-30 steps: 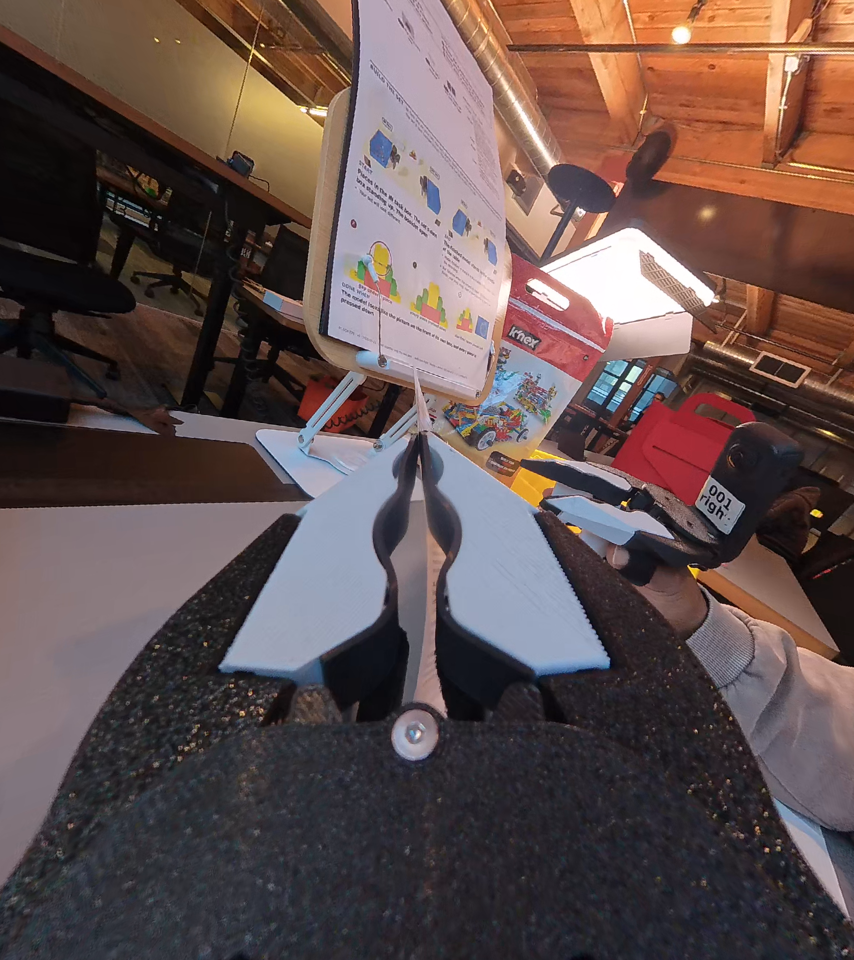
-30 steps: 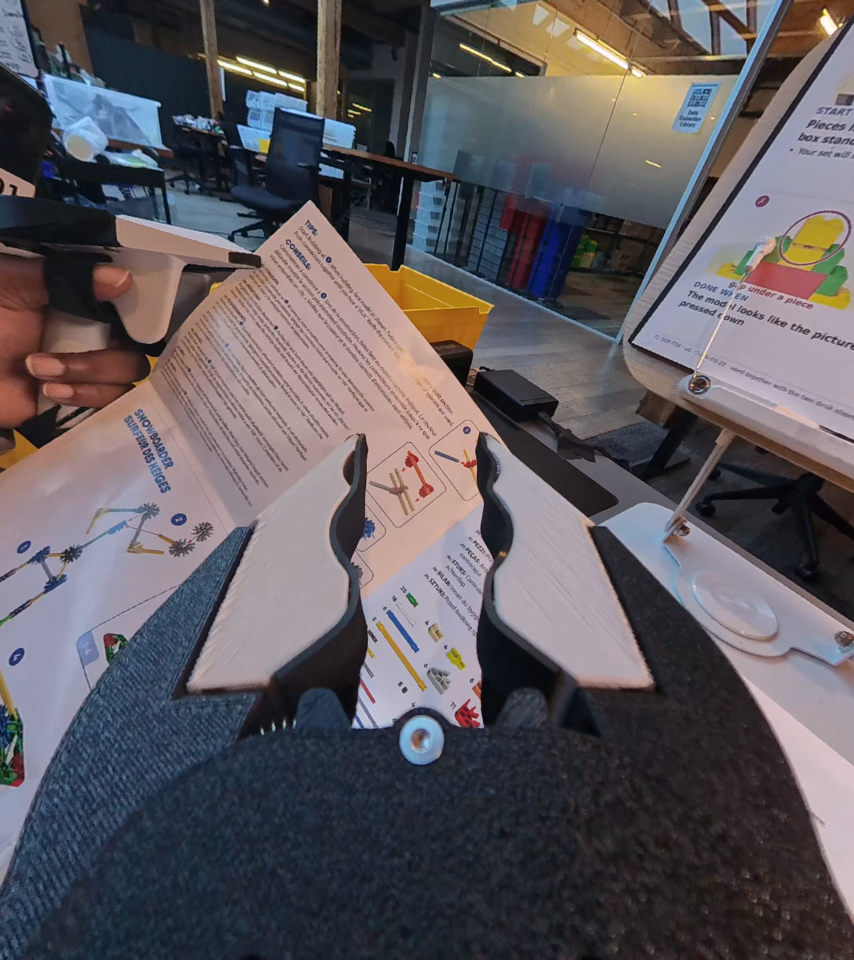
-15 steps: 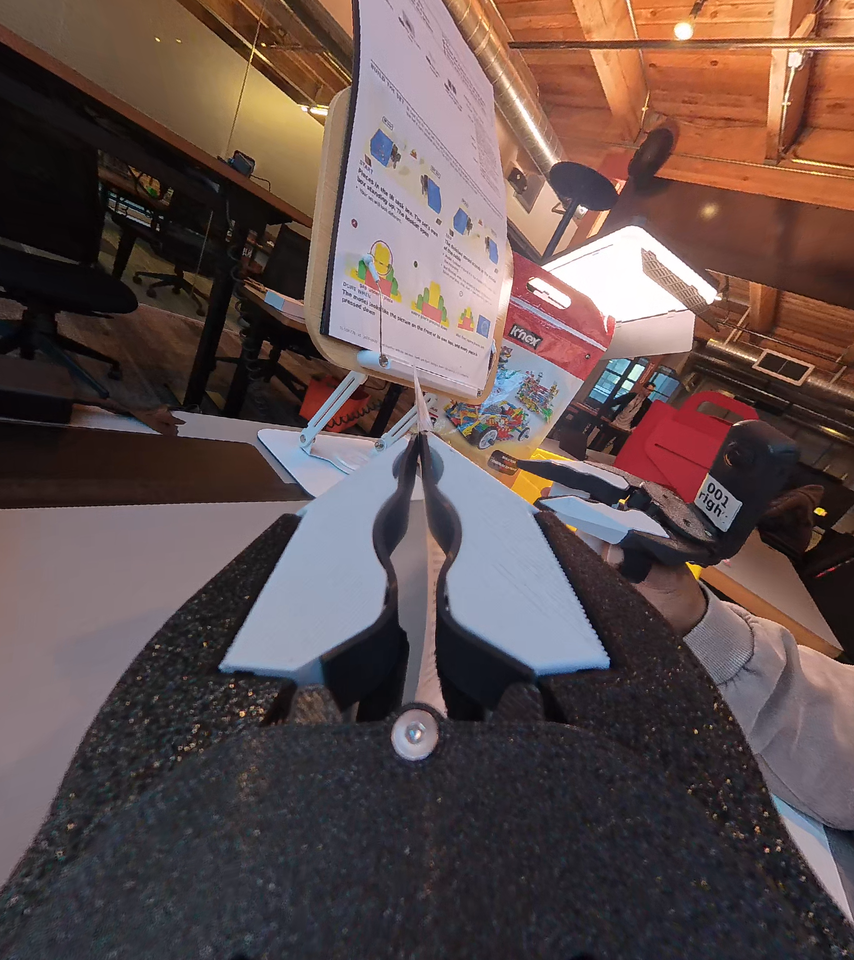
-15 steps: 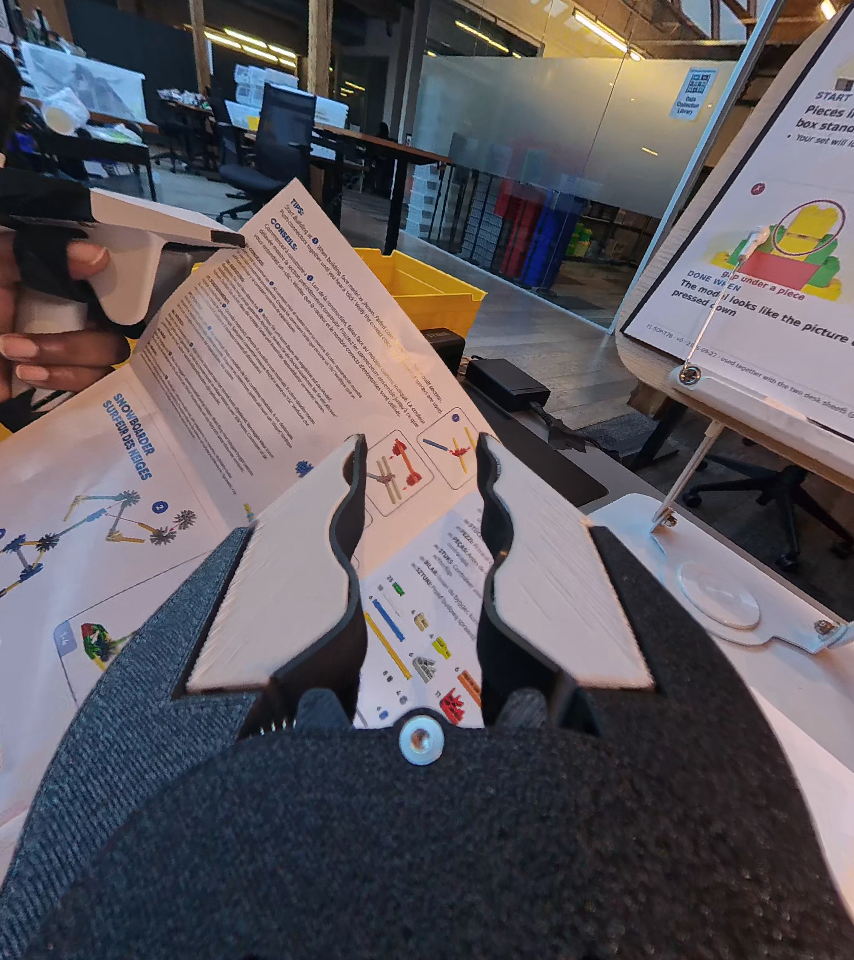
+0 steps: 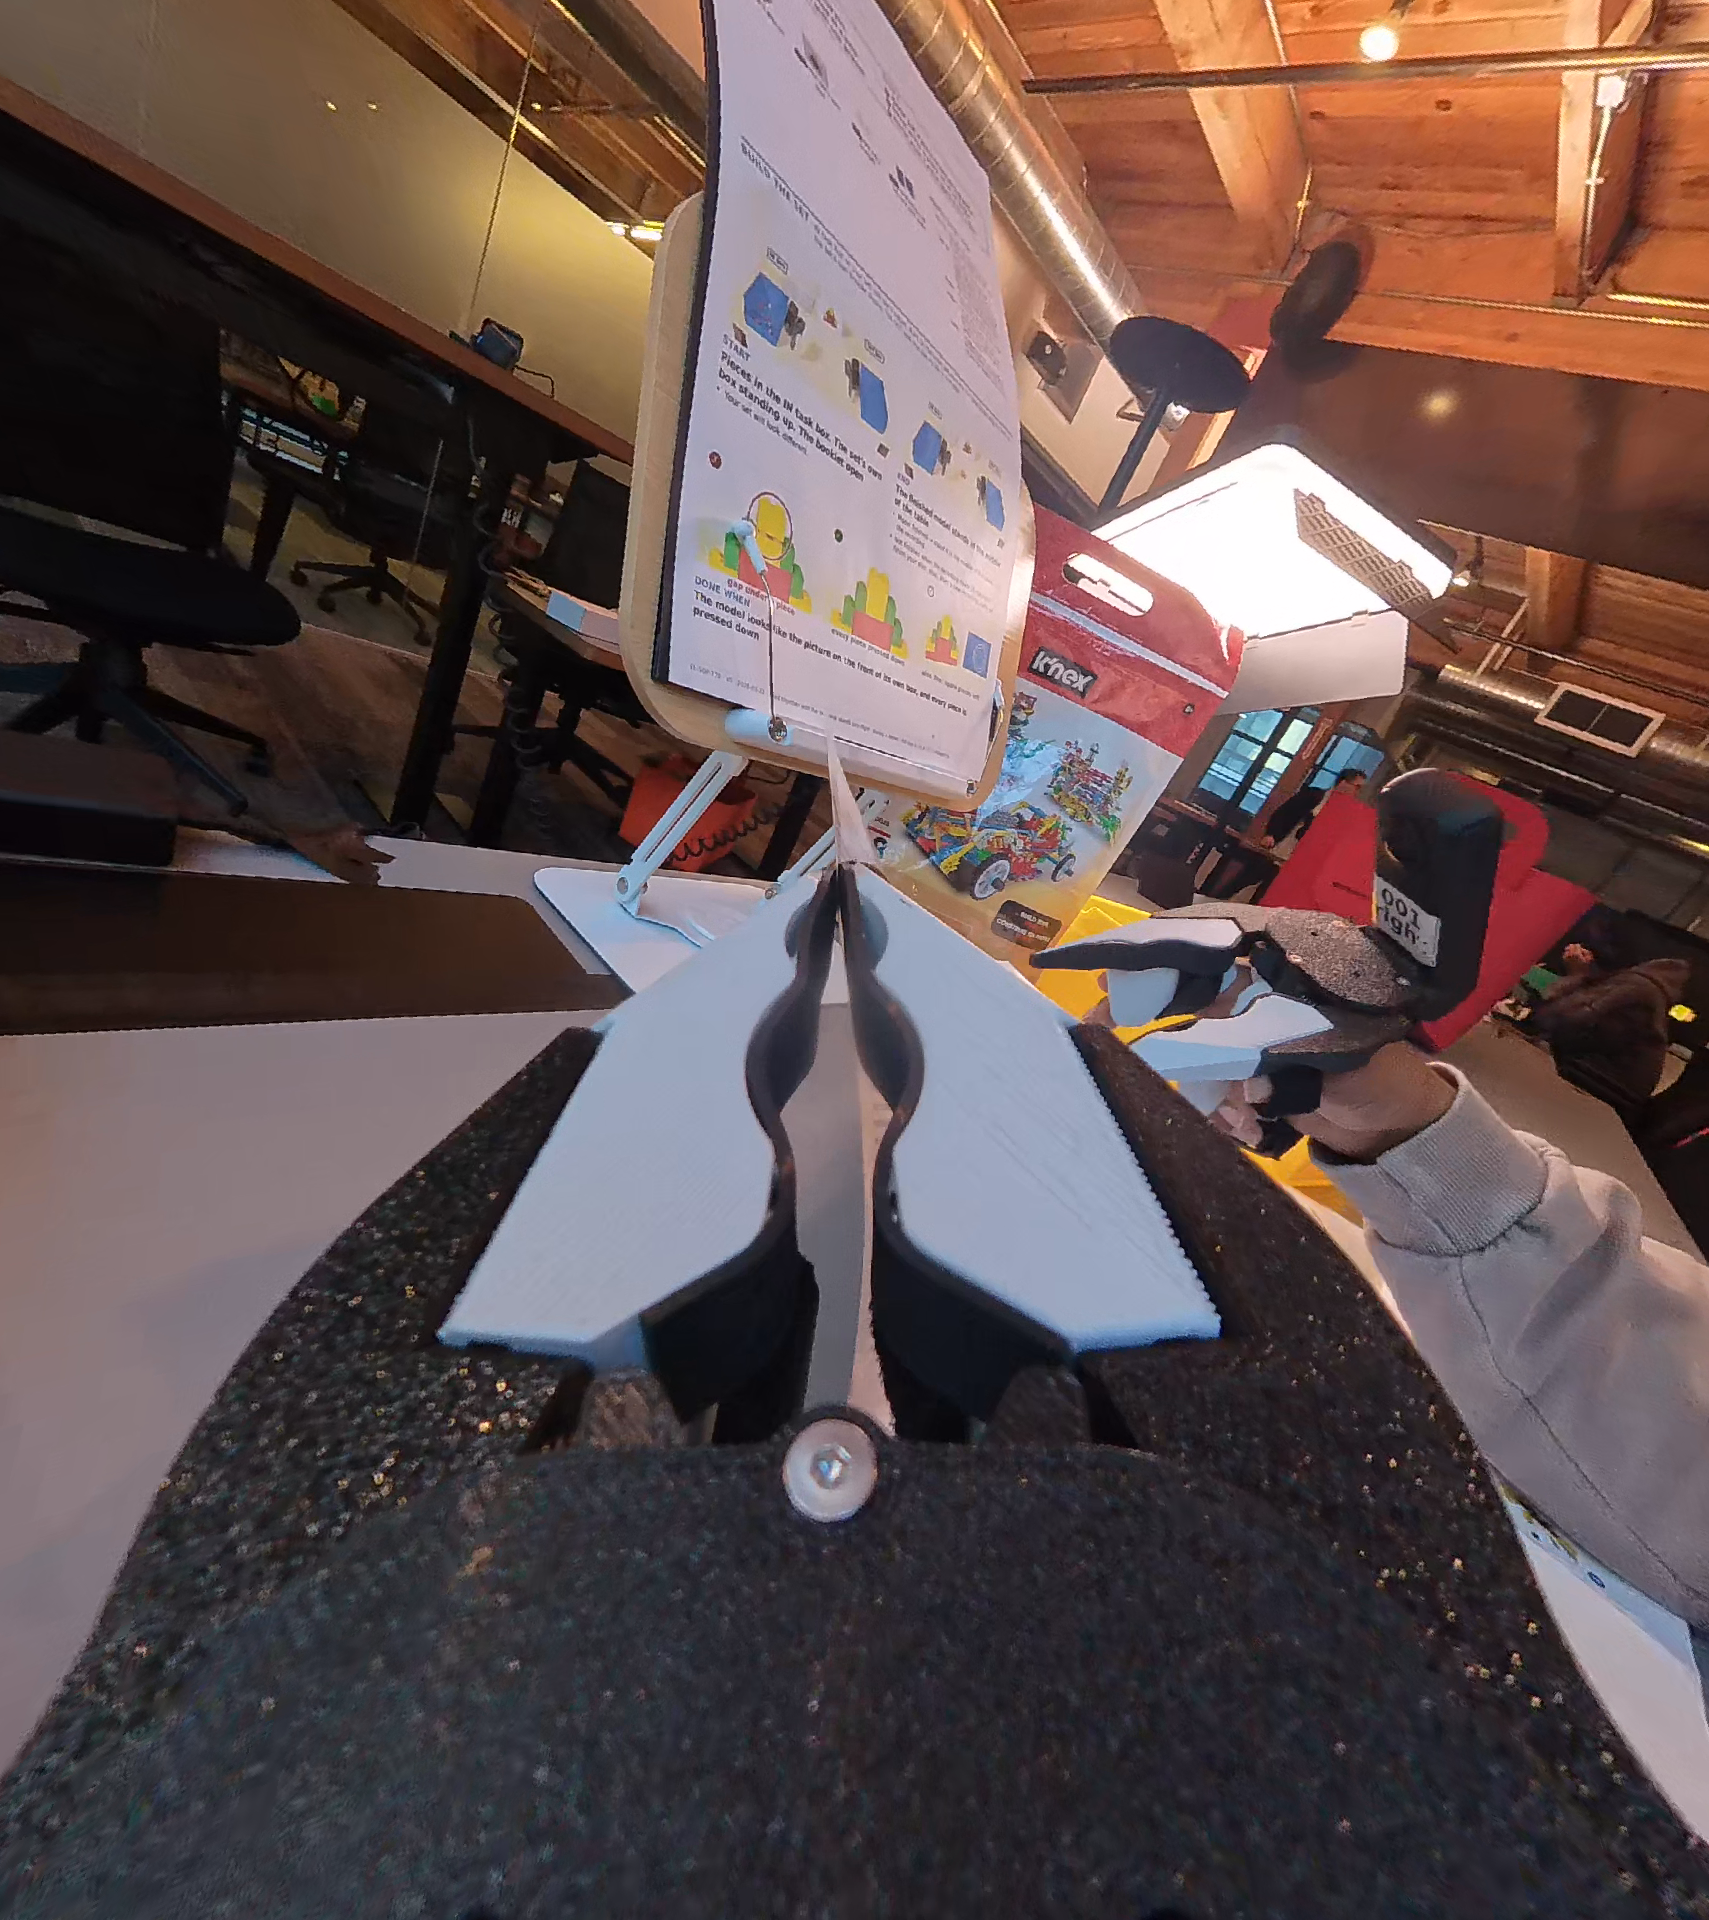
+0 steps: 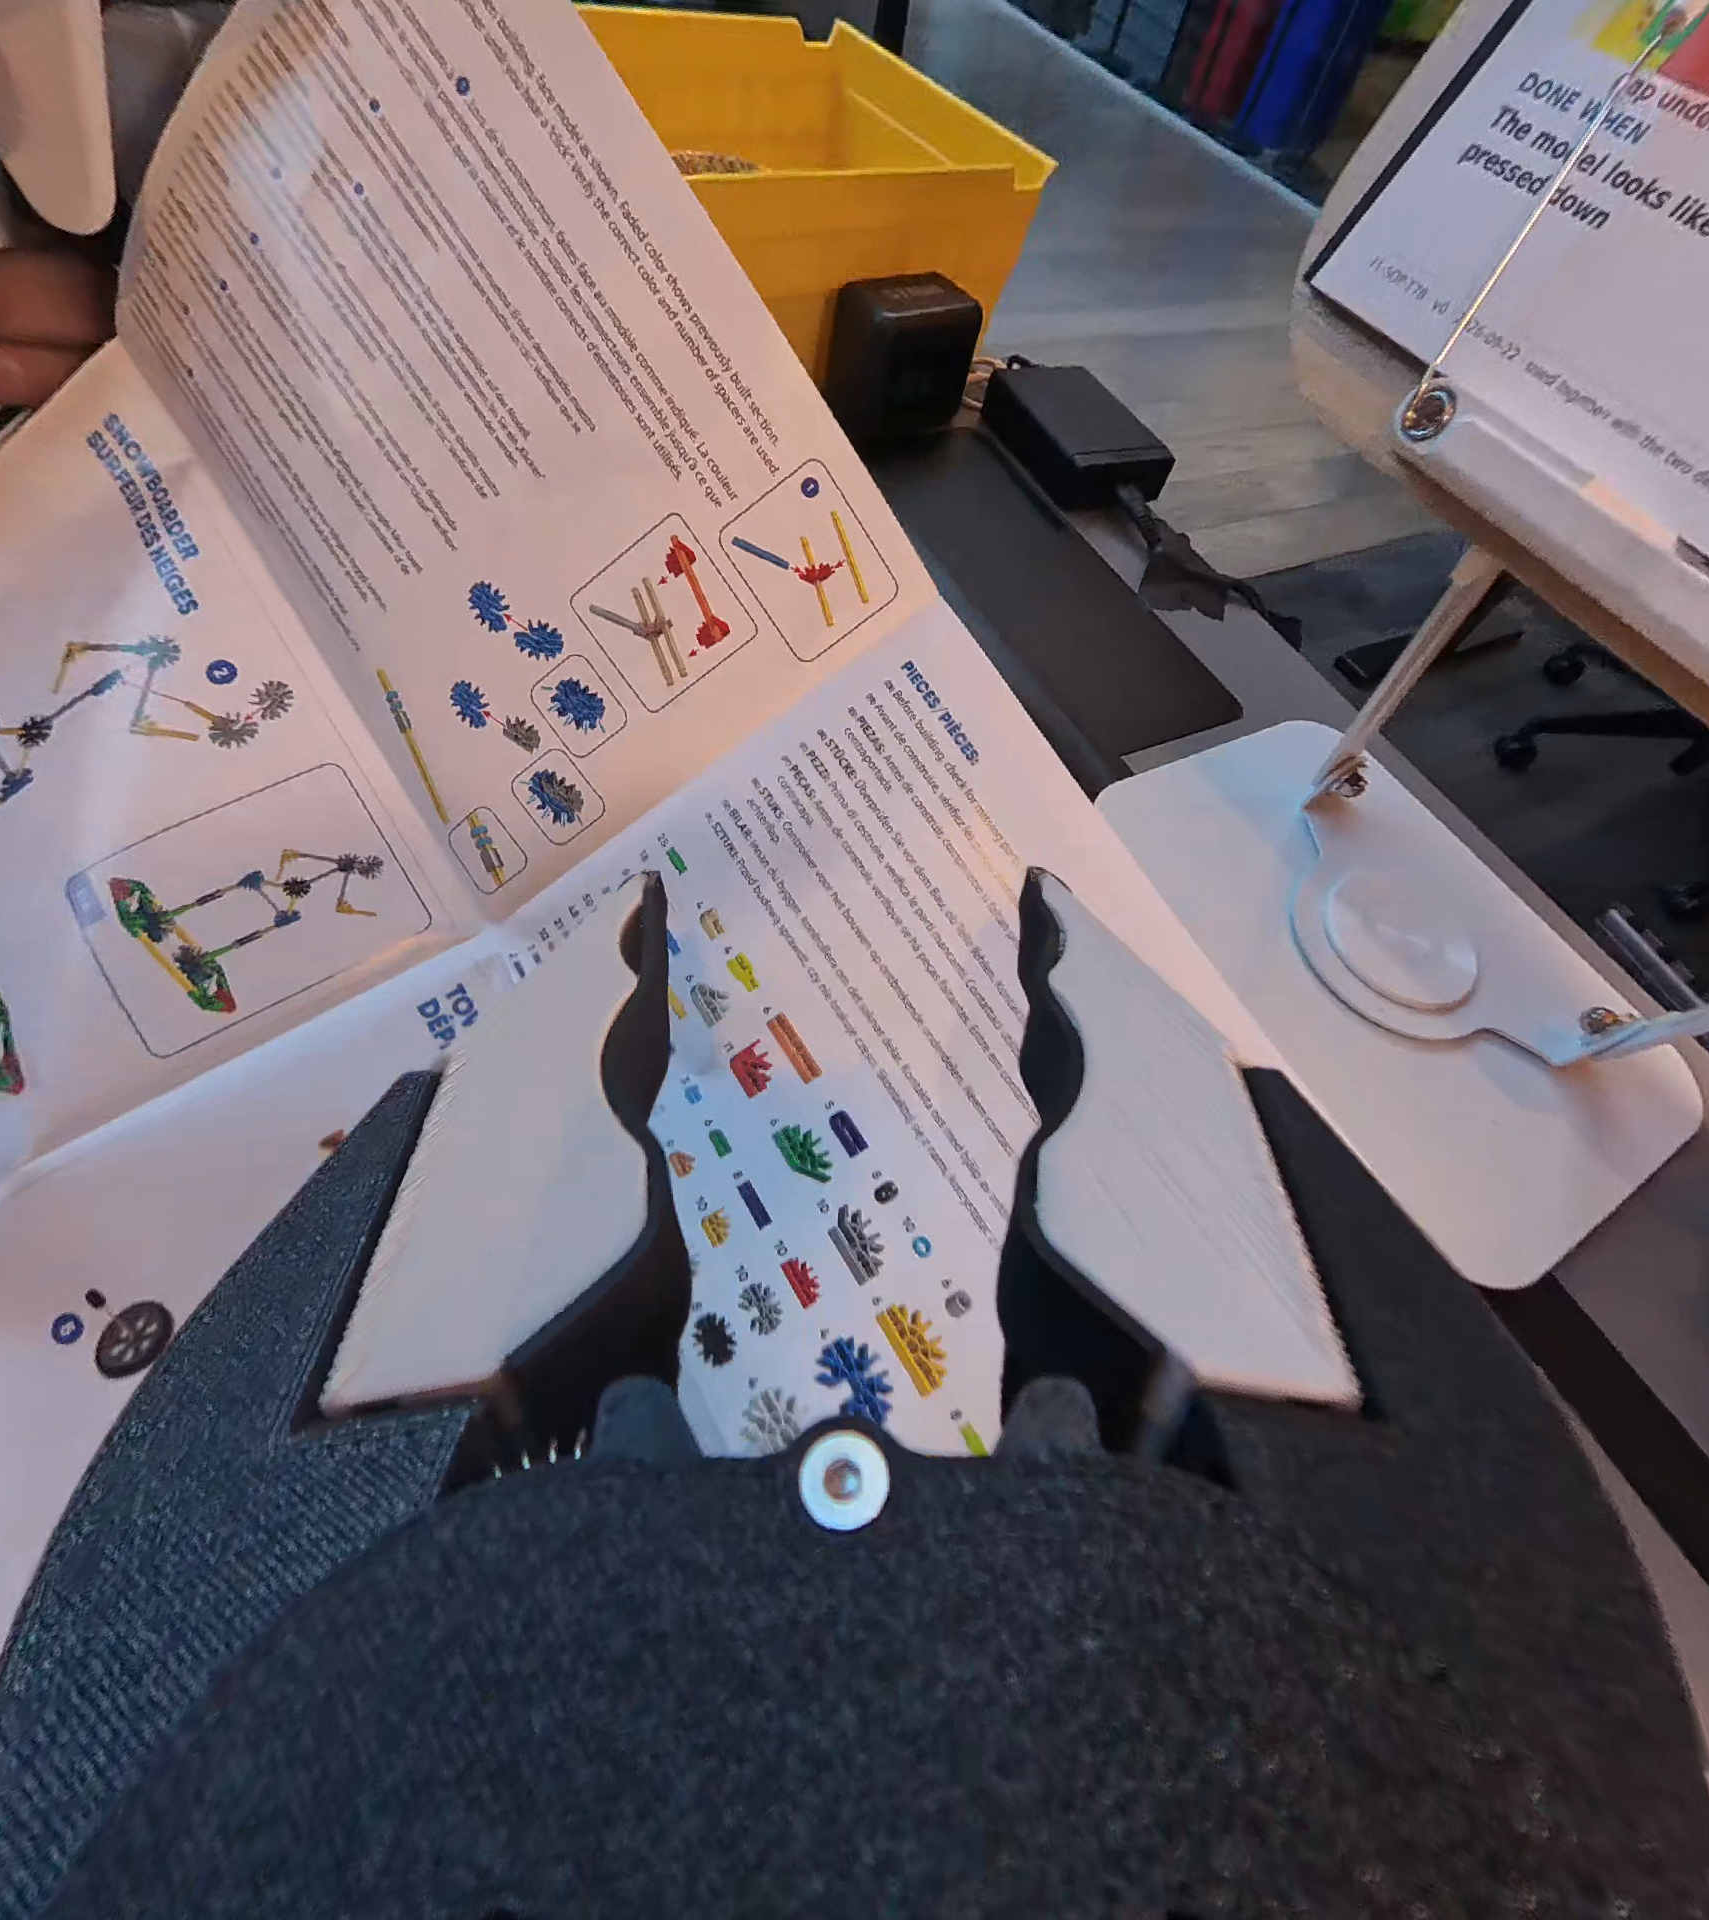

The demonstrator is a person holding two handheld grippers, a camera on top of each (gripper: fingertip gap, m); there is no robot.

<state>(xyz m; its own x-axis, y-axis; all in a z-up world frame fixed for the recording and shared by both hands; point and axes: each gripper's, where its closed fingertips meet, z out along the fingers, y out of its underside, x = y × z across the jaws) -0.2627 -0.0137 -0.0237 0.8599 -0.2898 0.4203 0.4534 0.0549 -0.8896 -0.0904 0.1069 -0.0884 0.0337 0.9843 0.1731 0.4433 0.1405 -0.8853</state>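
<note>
A folded paper instruction booklet [image 6: 414,416] with coloured part diagrams lies half open, one page lifted. My left gripper [image 5: 837,883] is shut on the lifted page's edge, and the paper [image 5: 845,821] shows edge-on between and past the tips. One of its white fingers [image 6: 50,125] shows at the top left of the right wrist view, with a hand. My right gripper [image 6: 842,883] is open and empty, just above the booklet's lower page of part pictures. It also shows in the left wrist view [image 5: 1110,1003], held by a hand in a grey sleeve.
A document stand with a printed sheet [image 5: 850,468] rises behind, its white base [image 6: 1401,987] right of the booklet. A yellow bin [image 6: 860,135], a black power adapter [image 6: 1078,436], a red toy bag [image 5: 1110,727] and a lit lamp panel [image 5: 1265,551] stand beyond. There is about 25 cm between the tips of the two grippers.
My right gripper has tipped down and come closer over the booklet's lower page, and its jaws have opened wider. My left gripper has kept its hold and barely moved.
</note>
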